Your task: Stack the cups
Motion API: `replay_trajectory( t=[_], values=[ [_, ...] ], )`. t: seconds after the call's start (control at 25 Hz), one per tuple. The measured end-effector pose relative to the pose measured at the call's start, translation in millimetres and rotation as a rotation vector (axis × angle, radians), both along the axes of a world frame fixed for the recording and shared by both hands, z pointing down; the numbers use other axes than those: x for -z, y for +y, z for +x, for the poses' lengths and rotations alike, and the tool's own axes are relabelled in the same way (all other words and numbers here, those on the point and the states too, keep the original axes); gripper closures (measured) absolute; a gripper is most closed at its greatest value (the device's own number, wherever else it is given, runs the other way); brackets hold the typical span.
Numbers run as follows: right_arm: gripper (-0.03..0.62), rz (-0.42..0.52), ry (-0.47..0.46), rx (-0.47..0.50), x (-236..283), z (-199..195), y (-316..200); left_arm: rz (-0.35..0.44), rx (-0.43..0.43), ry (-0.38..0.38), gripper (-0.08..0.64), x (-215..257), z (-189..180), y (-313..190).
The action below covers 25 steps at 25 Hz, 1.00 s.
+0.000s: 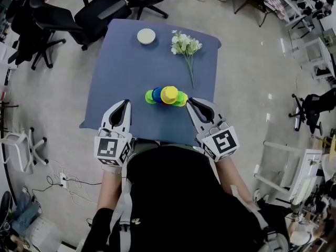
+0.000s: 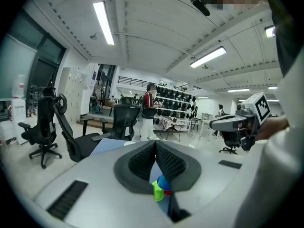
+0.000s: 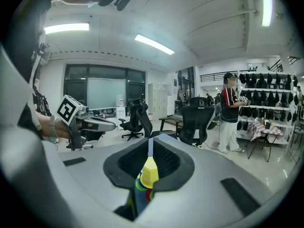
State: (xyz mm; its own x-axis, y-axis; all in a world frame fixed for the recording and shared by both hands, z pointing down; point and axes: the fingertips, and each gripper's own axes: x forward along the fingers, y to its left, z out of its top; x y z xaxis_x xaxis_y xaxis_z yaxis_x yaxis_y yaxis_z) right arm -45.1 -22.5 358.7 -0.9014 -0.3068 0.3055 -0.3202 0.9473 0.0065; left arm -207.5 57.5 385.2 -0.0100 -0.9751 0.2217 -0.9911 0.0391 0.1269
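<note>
Cups first: they sit bunched tight at the near middle of the blue worktop. The green cup is on the left, the blue cup is against it, and a lime cup is on the right. The yellow cup is in the centre, mouth down. It looks to ride higher than its neighbours, but whether it rests on them or merely stands among them, I can't say. A bit of red cup peeks out low in the left gripper view.

Out to the tools now. The left claw hangs just short of the bunch on the near left, tips pressed together with nothing between them. The cups show only beyond it. The right claw mirrors it on the near right, also pressed together and carrying nothing, close beside the lime cup but apart from it.

My read is that this fits two stages: a pile already built with the claws hanging alongside it, or a loose huddle waiting to be taken one by one. Either way the care is the same. These are light cups packed tight, so a stray nudge from either side could scatter them. Keep both claws wide of the walls, and move along their own lines rather than sweeping across.

Far back, a white bowl and a sprig of flowers lie well apart.
</note>
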Motion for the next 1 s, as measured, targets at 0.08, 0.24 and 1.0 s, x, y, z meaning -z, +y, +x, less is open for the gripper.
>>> replay_trajectory(
  t=[0.08,0.24,1.0],
  values=[
    [0.551,-0.002,0.005,-0.002,-3.5,0.9,2.3,0.003,-0.006,-0.005,0.549,0.4,1.5,0.9],
    [0.551,-0.023,0.040,0.002,-15.0,2.6,5.8,-0.006,-0.012,-0.005,0.549,-1.5,4.3,1.6],
    [0.551,-0.067,0.028,-0.021,-22.6,8.1,12.0,-0.038,-0.024,-0.001,0.549,-8.7,8.6,9.7]
  ],
)
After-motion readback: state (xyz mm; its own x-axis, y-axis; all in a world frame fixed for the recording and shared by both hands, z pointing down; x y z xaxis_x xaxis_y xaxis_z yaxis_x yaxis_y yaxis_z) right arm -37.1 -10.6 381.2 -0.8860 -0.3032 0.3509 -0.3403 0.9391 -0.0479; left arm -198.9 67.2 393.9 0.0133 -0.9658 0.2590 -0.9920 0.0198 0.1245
